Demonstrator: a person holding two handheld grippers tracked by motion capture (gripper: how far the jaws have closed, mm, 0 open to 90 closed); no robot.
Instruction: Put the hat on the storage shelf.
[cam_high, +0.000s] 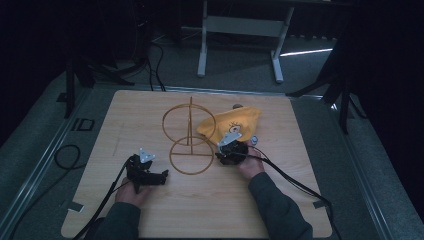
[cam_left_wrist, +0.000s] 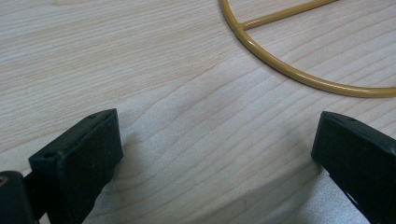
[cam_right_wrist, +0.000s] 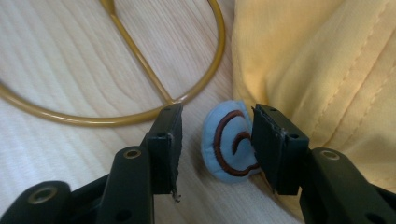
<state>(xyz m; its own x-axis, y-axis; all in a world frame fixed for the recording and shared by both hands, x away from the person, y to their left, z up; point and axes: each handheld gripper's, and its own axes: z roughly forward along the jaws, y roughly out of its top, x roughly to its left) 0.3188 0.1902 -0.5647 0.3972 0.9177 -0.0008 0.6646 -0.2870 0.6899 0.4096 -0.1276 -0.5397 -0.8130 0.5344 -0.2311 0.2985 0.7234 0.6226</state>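
So the right gripper (cam_right_wrist: 215, 140) was down at the yellow cloth hat (cam_high: 235, 122), with its jaws apart and a little blue padded ear (cam_right_wrist: 229, 142) sitting right between them. Nothing was clamped yet; one jaw looked just about touching the ear's edge, the other had a gap on its side. My guess is the ear got picked because it's the one small bit sticking out from the hat's edge, way easier to pinch than a flat sheet of fabric. The main yellow body lay past the far jaw, slumped on the table (cam_high: 150, 215).

Just beyond the other jaw sat the gold wire stand (cam_high: 190, 140), which looked like a hat rack: a flat ring as the base, an upright post, and a second ring standing up on top. Probably the hat was meant to end up on that, which would explain it lying right beside the thing.

The left gripper (cam_left_wrist: 215, 154) was parked low over bare wood, jaws wide apart with nothing between them, the base ring curving past ahead of them. Seemed like it was just waiting, maybe to steady the stand.

Count: one hat, one blue ear I could see, one stand with two rings, two grippers
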